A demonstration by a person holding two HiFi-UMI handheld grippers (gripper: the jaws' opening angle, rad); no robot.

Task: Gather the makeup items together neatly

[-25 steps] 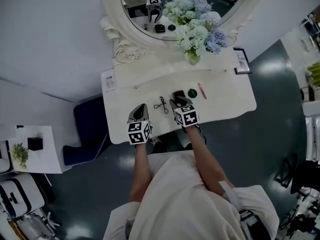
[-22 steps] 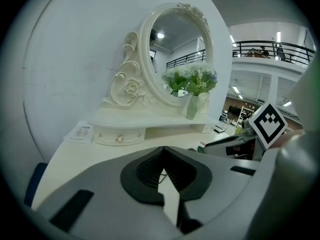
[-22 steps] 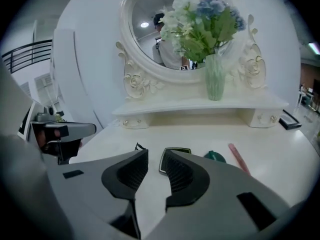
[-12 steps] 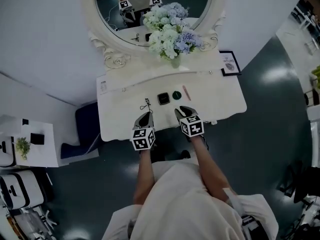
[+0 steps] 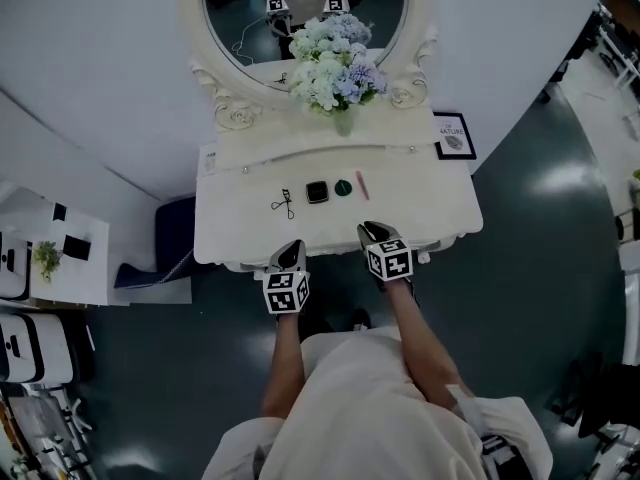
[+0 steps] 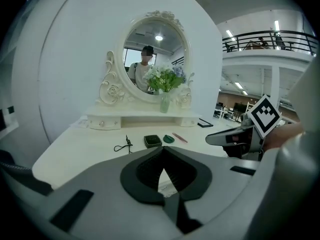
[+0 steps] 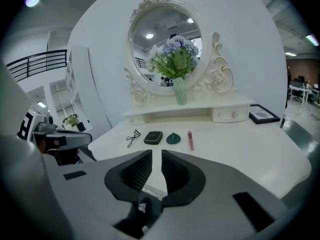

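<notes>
Head view: left gripper [image 5: 293,249] and right gripper [image 5: 367,229] at near edge of dressing table [image 5: 435,218]. Eyelash curler [image 5: 283,204], black compact [image 5: 317,191], green disc [image 5: 343,187], pink tube [image 5: 362,185] in row farther in, untouched.
Left gripper view: jaw tips together, nothing between.
Right gripper view: jaws closing, narrow gap, empty.

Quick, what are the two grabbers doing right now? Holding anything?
Left gripper: shut, empty.
Right gripper: narrow gap, closing, nothing between its jaws.
</notes>
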